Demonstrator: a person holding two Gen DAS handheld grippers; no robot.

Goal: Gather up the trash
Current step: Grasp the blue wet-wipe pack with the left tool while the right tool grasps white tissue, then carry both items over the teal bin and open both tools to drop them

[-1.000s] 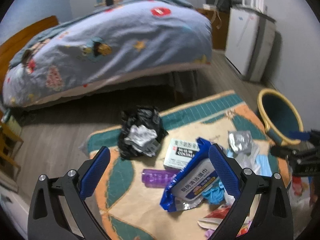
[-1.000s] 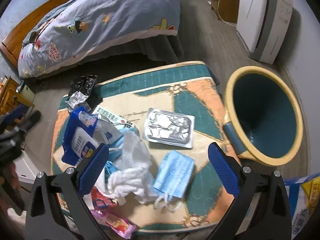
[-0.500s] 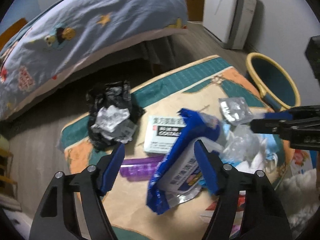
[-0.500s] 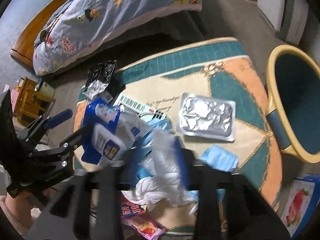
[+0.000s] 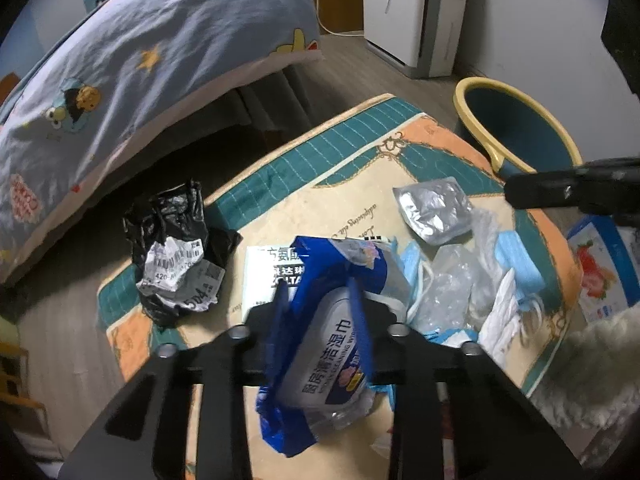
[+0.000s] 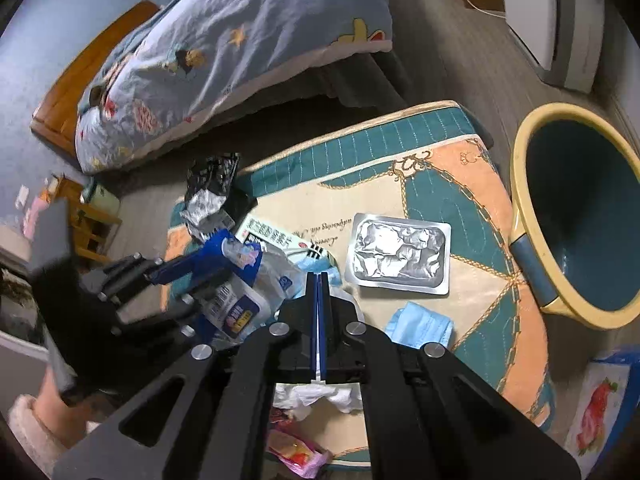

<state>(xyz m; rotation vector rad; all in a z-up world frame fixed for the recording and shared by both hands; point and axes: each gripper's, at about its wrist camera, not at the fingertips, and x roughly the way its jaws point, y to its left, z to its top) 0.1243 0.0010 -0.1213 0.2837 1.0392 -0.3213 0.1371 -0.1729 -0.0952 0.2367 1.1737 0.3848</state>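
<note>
My left gripper [image 5: 320,304] is shut on a blue wet-wipes packet [image 5: 328,344] over the patterned rug [image 5: 360,184]; it also shows in the right wrist view [image 6: 232,280]. My right gripper [image 6: 318,280] is shut, its blue pads pressed together on thin white plastic or tissue [image 6: 316,394] above the pile. A silver foil blister pack [image 6: 398,254], a blue face mask [image 6: 420,326], a white medicine box [image 6: 276,234] and a crumpled black bag [image 5: 176,248] lie on the rug. A yellow-rimmed teal bin [image 6: 576,216] stands to the right.
A bed with a blue cartoon quilt [image 5: 140,60] lies behind the rug. A white appliance [image 5: 416,16] stands by the far wall. A strawberry-print box [image 6: 600,408] sits right of the rug. A pink wrapper [image 6: 296,450] lies at the near edge.
Both grippers were open a second ago. My left gripper has closed on the wipes packet, and my right gripper has moved left and closed on the white plastic.
</note>
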